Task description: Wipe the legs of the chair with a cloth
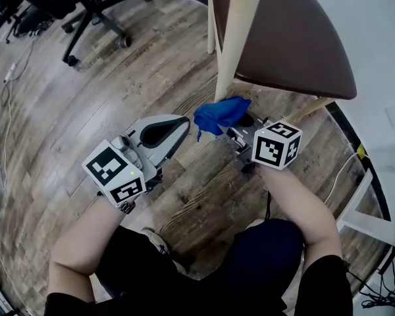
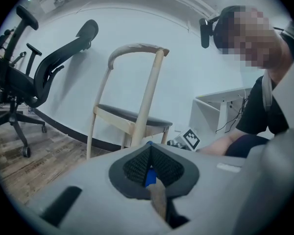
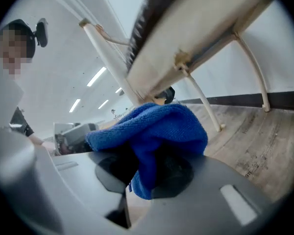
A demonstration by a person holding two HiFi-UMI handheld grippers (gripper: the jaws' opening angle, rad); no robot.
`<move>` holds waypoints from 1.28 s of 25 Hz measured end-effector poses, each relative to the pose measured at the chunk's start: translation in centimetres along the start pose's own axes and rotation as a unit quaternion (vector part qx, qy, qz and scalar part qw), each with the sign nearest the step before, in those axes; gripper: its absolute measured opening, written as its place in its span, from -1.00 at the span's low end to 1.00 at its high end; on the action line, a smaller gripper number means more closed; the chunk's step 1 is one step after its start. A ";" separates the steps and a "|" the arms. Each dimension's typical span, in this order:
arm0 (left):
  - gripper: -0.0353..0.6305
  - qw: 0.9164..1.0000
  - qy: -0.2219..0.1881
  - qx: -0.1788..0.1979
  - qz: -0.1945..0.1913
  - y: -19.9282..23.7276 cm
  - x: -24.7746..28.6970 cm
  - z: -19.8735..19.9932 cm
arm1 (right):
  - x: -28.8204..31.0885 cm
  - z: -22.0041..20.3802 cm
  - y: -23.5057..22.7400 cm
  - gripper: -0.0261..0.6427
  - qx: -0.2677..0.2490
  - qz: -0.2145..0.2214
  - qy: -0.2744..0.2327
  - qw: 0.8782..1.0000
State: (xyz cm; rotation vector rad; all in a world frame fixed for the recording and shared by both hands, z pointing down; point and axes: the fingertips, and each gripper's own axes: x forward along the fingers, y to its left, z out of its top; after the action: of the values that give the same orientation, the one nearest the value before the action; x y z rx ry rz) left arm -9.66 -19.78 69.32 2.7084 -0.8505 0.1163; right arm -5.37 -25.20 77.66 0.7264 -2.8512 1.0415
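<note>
Right gripper (image 1: pixel 236 129) was clamped on the blue cloth (image 1: pixel 220 114), bunched just ahead of its jaws and seemingly against the foot of the chair leg (image 1: pixel 232 51). Risk: loose folds could snag and pull free on a hard rub. Left gripper (image 1: pixel 179 125), jaws together, sat just beside the cloth.

Worn wood-plank floor (image 1: pixel 85 104) in grey-brown tones fills the room. At the far left, two black office chairs stand on castered star bases (image 1: pixel 95 15), one with a tall mesh back (image 2: pixel 44 77). A plain white wall (image 2: pixel 186 58) runs along the far side, with a dark baseboard (image 2: pixel 63 126) at its foot. To the right stands a white desk (image 2: pixel 220 106), with dark cables (image 1: pixel 375 288) on the floor close by. Long strip lights (image 3: pixel 96 76) glow on the ceiling.
</note>
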 end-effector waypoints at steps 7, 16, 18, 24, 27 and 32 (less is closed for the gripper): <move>-0.90 1.000 -0.007 -0.004 -0.004 -0.2 -0.1 0.4 | -1.3 4.8 3.4 -0.72 0.051 0.033 -0.043 0.997; -0.90 1.000 -0.007 0.000 -0.013 -1.0 1.8 0.4 | -12.4 10.1 -2.0 -0.72 0.057 -0.055 -0.114 0.990; -0.90 1.000 -0.009 0.002 -0.016 -1.2 2.2 0.4 | -15.9 10.6 -4.2 -0.72 0.046 -0.098 -0.119 0.987; -0.90 1.000 0.001 0.004 -0.024 -1.5 3.4 -0.2 | -26.6 13.1 -11.8 -0.72 0.037 -0.225 -0.163 0.960; -0.90 1.000 0.007 0.002 -0.021 -1.3 3.8 -0.5 | -27.6 13.7 -12.6 -0.72 0.034 -0.217 -0.164 0.962; -0.90 1.000 0.014 -0.002 -0.015 -0.9 4.2 -1.0 | -27.4 13.5 -12.8 -0.72 0.044 -0.200 -0.173 0.963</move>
State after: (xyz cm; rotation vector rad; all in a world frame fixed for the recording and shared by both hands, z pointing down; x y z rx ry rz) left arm -5.69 -21.07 70.72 2.7086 -0.8003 0.1448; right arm 26.46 -30.59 70.10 1.5533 -2.7409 1.0663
